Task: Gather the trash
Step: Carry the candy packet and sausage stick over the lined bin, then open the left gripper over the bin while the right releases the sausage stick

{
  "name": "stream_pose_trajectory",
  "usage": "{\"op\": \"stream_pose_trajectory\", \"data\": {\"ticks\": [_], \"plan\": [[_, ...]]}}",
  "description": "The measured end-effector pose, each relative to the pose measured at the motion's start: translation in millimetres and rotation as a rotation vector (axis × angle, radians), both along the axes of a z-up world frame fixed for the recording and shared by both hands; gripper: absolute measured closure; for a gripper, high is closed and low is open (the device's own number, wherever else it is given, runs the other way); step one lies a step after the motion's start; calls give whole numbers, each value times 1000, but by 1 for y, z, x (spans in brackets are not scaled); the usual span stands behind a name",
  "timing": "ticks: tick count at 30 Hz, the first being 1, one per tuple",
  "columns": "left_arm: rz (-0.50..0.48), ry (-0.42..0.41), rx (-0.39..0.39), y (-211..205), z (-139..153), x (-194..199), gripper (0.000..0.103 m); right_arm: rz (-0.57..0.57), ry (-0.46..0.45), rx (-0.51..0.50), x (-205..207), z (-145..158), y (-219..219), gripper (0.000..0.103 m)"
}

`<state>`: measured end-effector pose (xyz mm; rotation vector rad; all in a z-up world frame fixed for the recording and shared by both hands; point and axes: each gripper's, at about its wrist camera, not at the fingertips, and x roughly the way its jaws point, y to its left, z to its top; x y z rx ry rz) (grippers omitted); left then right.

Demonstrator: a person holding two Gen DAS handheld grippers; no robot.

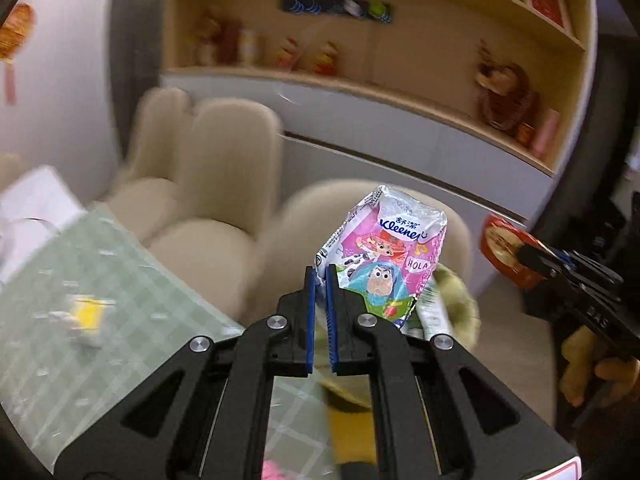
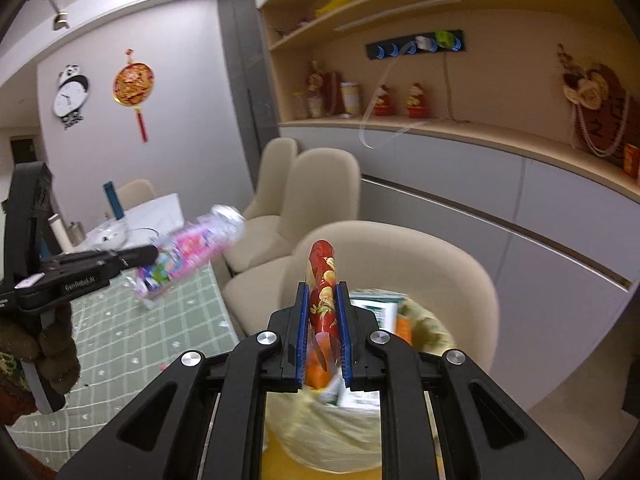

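Note:
My left gripper (image 1: 320, 276) is shut on a corner of a pink Kleenex tissue pack (image 1: 384, 256), held up in the air above the table edge. The right wrist view shows the same pack (image 2: 192, 248), blurred, at the tip of the left gripper (image 2: 150, 256). My right gripper (image 2: 322, 292) is shut on a flat red packet with a gold flower print (image 2: 320, 264), seen edge-on. Below both grippers a pale yellow trash bag (image 2: 320, 432) stands open on a beige chair, with boxes and wrappers inside. In the left wrist view the right gripper (image 1: 524, 254) holds the red packet (image 1: 500, 244).
A table with a green checked cloth (image 1: 100, 280) lies to the left, with a small yellow scrap (image 1: 86, 312) on it. Beige chairs (image 2: 316, 196) line its far side. Grey cabinets and wooden shelves (image 2: 500, 208) with ornaments run behind. A person's hand (image 2: 52, 344) grips the left tool.

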<state>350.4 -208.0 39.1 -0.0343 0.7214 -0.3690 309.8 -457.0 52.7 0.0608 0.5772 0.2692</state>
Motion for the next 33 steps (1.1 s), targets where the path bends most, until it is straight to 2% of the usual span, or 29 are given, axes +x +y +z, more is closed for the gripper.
{"op": "stream_pose_trajectory", "data": {"ticks": [2,4,7,9,11,15,17,18,21,24,28,33], "plan": [[-57,45,-23,-16,-16,15,98,-31,18,-8,8,-6,-13,89],[-126,128,-46,-38,-41,38,98,-55,37,-10,15,-13,-23,89],[-152,214,-4,-66,-75,64,98,-76,80,-10,28,-24,-33,89],[-165,271,-4,-77,-95,78,98,-75,102,-8,36,-31,-35,89],[-179,304,-1,-87,-109,87,98,-62,117,5,43,-36,-35,89],[-223,326,-15,-100,-117,94,97,-2,121,35,59,-40,-26,89],[-237,339,-47,-96,-114,97,86,37,130,61,68,-43,-19,89],[-233,342,-66,-93,-113,100,77,51,139,65,74,-47,-14,89],[-189,333,-111,-67,-102,93,72,86,188,47,89,-63,0,89],[-105,296,-97,-33,-91,79,68,116,275,-22,103,-96,15,89],[7,234,-60,13,-78,41,62,134,381,-58,111,-132,23,89],[158,188,-71,64,-56,-16,62,149,428,-102,110,-154,34,89]]}}
